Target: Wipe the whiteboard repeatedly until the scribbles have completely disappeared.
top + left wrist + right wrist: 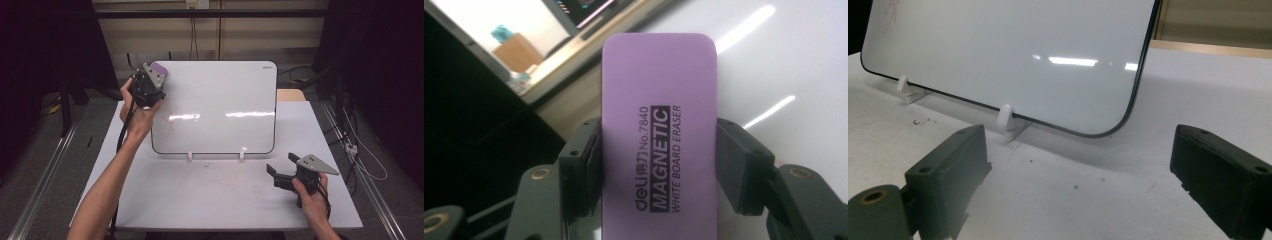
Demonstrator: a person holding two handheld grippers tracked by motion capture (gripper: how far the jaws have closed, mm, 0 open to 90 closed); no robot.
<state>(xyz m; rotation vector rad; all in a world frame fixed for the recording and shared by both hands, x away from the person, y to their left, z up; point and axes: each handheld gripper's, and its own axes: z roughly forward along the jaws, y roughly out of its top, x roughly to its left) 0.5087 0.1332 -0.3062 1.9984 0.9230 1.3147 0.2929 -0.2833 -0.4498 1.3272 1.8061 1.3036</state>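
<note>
From above we look forward and down on the tabletop (200, 195). Both gripper views sit close, facing the whiteboard (220, 105), shared by all three.

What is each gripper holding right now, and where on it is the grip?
The left gripper clamps a purple rectangular magnetic whiteboard eraser by its two long side edges, near its lower half. The right gripper is open, holding nothing.
</note>
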